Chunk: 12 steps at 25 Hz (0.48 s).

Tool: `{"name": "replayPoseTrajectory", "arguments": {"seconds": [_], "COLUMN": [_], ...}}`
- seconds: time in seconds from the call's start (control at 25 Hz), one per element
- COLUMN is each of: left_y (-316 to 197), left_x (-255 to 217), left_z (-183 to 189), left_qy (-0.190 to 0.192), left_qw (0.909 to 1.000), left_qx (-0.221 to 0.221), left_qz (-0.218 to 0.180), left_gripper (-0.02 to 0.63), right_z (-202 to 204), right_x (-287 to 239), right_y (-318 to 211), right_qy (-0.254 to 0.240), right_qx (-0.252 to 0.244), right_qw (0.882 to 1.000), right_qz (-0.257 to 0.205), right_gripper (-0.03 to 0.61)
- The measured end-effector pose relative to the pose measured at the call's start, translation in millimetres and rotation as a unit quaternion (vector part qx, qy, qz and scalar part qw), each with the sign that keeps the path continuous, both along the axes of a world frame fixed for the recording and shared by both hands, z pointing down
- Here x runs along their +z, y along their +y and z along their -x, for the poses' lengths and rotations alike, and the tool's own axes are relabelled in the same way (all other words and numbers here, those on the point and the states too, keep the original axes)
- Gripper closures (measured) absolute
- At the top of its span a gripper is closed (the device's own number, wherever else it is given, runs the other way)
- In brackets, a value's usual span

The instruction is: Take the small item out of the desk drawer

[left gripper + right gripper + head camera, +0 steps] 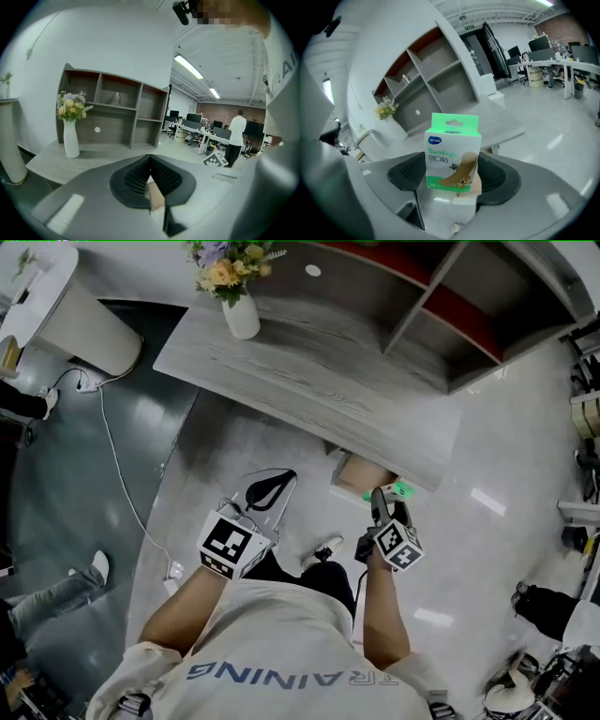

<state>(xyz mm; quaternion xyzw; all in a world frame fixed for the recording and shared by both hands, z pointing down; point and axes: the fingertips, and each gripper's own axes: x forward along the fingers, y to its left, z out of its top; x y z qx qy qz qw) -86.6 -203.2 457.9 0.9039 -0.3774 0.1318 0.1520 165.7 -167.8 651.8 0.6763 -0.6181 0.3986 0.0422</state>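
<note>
Bandage box (453,152) stands upright, tab uppermost, in right gripper's (389,505) jaws.

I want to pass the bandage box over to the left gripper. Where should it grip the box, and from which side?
Likely the upper half of the bandage box, under its green hang tab. That part stands free above the right gripper, whose jaws clamp the lower narrow sides. Bring the left gripper from above and close on the broad front and back faces.

Shirt (281,643): I see white, short-sleeved, blue "TRAINING" lettering.
Trousers (323,577): black.
Left hand-held gripper (150,159): grey shell, black ribbed pads (136,178), marker cube (228,546).
Right hand-held gripper (382,501): the same.
</note>
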Motion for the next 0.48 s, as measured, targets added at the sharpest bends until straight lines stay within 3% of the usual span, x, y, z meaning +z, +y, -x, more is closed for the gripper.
{"name": "replayPoseTrajectory", "arguments": {"seconds": [0.2,0.48], "left_y": [-3,-8], "left_x": [-39,-99], "left_z": [-13,-29], "left_qy": [0.014,0.047], "left_qw": [0.9991,0.9941], "left_qx": [0.016,0.037], "left_qz": [-0.037,-0.091], "left_gripper": [0.615,0.615], "right_z": [-6,3], "right_x": [-115,-242], "right_y": [-14,-22], "right_qy": [0.035,0.086], "right_qx": [-0.025,-0.051], "right_qw": [0.994,0.972], "right_qz": [-0.102,-0.211], "right_gripper": [0.221,0.221]}}
